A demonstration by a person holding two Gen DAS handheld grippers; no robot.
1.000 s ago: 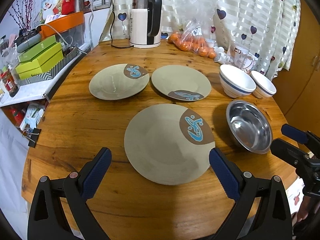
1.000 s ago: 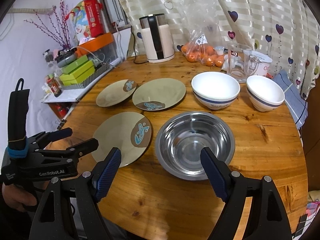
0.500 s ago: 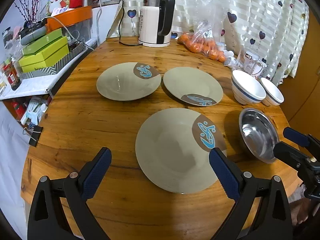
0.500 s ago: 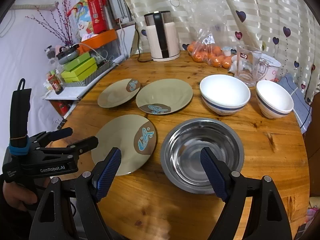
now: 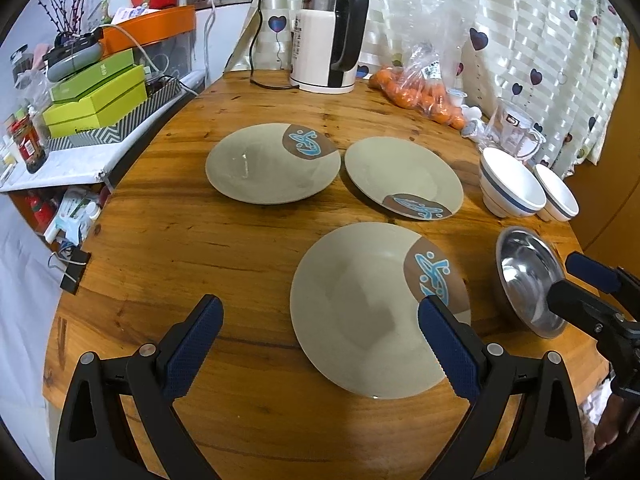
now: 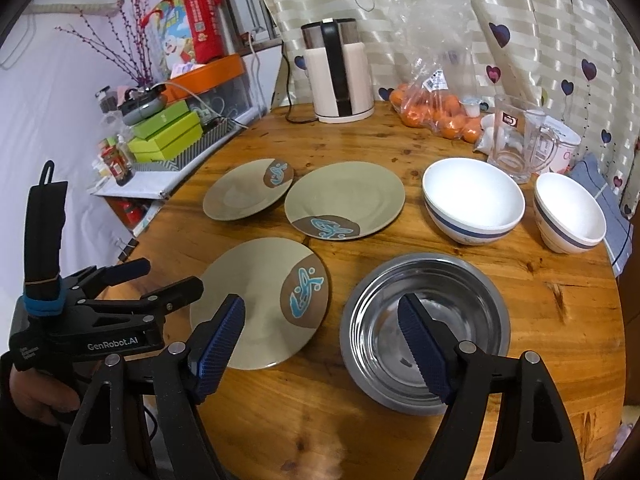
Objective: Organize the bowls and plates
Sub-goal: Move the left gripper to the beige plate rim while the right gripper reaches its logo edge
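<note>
Plates (image 5: 380,312) and bowls lie spread singly on the round wooden table (image 5: 180,248), nothing stacked. The left gripper (image 5: 316,344) hangs wide and empty over the nearest plate. The right gripper (image 6: 320,344), jaws closing slightly around nothing, hovers by the steel bowl (image 6: 426,332). I'd slide one finger under the plate's rim, pinch firmly, and lift level.

A round wooden worktop (image 6: 400,144) fills the room's middle. Behind it hangs a pale striped curtain (image 6: 460,12) dotted with dark hearts. Left of the worktop a white shelf (image 5: 60,160) carries green boxes (image 5: 96,96), backed by a pale wall (image 6: 60,64) and a window frame (image 6: 248,4)
</note>
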